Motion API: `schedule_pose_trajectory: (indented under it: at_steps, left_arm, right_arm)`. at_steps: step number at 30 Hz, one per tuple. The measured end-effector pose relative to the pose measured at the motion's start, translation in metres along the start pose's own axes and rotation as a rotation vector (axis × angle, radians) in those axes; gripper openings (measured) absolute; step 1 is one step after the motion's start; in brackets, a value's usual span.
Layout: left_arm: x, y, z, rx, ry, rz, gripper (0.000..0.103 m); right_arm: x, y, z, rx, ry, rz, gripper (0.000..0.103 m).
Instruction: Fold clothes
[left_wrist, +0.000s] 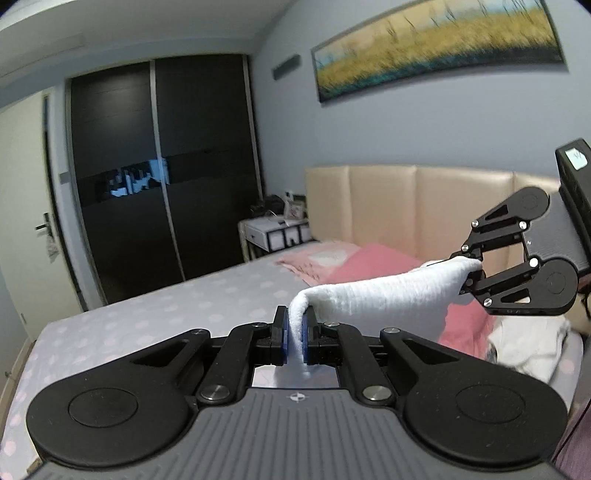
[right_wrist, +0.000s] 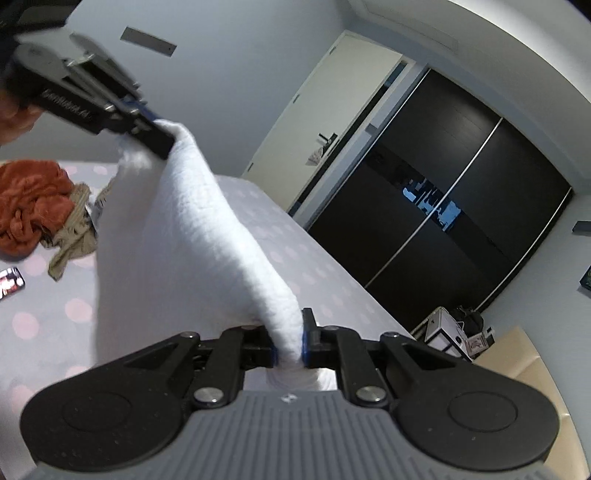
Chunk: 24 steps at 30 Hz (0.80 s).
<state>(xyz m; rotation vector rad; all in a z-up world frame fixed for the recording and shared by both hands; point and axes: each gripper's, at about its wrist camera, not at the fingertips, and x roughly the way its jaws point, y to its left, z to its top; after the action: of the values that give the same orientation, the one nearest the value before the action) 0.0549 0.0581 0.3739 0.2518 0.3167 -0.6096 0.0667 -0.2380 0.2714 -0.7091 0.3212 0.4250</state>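
Both tongs, left tongs (left_wrist: 294, 334) and right tongs (right_wrist: 290, 341), clench the white towel (right_wrist: 177, 236) stretched between them; keep that edge taut and corners level above the bed (left_wrist: 155, 314).

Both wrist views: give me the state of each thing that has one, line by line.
Left gripper: shut on the white garment.
Right gripper: shut on the white garment.
White garment: lifted, hanging between both grippers.
Wardrobe: sliding doors closed.
Orange garment: crumpled on the bed.
Bed: covered with a dotted sheet.
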Motion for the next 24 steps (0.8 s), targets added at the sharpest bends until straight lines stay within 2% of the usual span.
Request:
schedule_pose_trajectory:
  at_steps: [4,11,14,19,24]
  left_arm:
    - [0.006,-0.013,-0.039,0.025,0.066,-0.068,0.005]
    - [-0.007,-0.048,-0.125,0.098,0.202,-0.242,0.005]
    - [-0.029,-0.068,-0.157,0.114,0.219,-0.332,0.005]
    - [-0.068,-0.098,-0.193,0.138,0.225,-0.472,0.005]
    - [-0.089,-0.121,-0.213,0.146,0.278,-0.541,0.005]
  right_arm:
    - [0.005,0.012,-0.025,-0.017,0.064,0.041,0.013]
    - [0.015,0.071,-0.071,-0.063,0.148,0.195,0.013]
    - [-0.001,0.096,-0.096,-0.060,0.162,0.260,0.013]
    - [-0.037,0.124,-0.132,-0.022,0.172,0.371,0.013]
    - [-0.083,0.150,-0.157,0.017,0.190,0.453,0.013]
